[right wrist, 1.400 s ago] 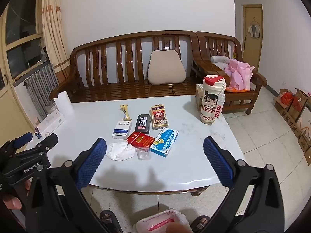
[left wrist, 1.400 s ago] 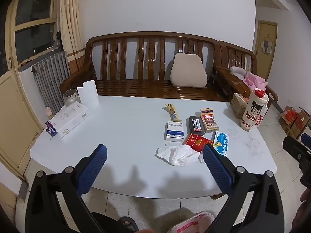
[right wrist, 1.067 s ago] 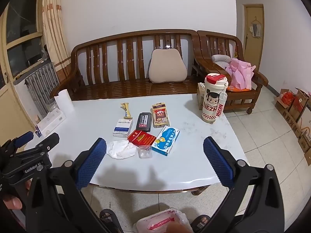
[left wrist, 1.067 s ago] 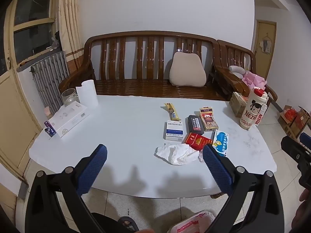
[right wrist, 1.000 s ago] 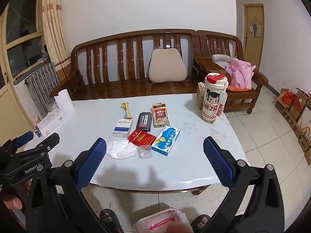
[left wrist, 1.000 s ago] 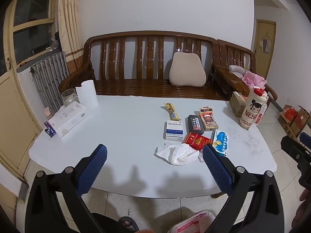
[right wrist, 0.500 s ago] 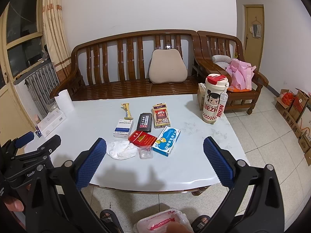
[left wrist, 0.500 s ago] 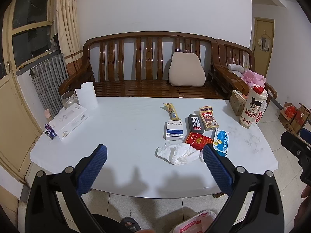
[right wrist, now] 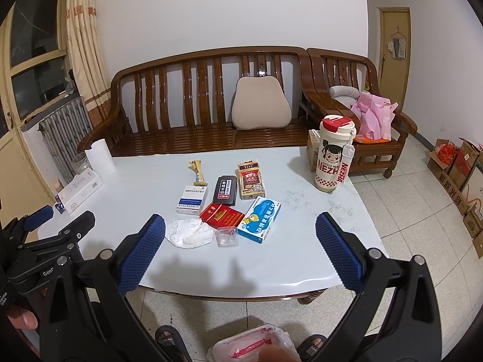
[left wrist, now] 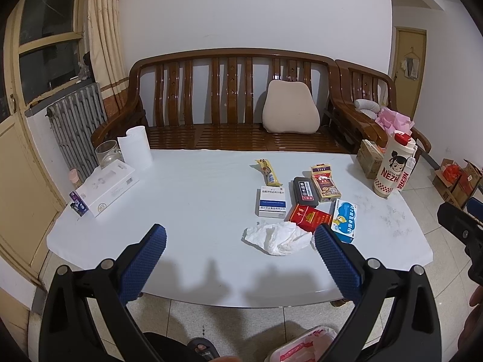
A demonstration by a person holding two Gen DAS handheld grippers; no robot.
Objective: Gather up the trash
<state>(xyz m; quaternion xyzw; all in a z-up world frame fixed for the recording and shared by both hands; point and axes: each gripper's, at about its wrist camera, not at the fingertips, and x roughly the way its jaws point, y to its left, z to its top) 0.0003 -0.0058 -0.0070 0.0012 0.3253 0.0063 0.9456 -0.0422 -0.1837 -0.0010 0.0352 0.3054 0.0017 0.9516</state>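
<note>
Blue, knobbly rubber pads face each other across a wide gap on both tools: left hand-held gripper [left wrist: 240, 238] and right hand-held gripper [right wrist: 240, 235] hang spread above the near edge of the glossy white desk [left wrist: 193, 211], gripping nothing. Crumpled white tissue [left wrist: 276, 236] lies soft and wrinkled toward that near edge, touching a flat red carton [left wrist: 309, 217]. Beside it sits a small clear plastic cup [right wrist: 226, 236], and a thin plastic-lined bin [right wrist: 256, 345] waits on the floor below.

White table [left wrist: 187, 211], boxes [left wrist: 272, 202], tissue [left wrist: 277, 236].
</note>
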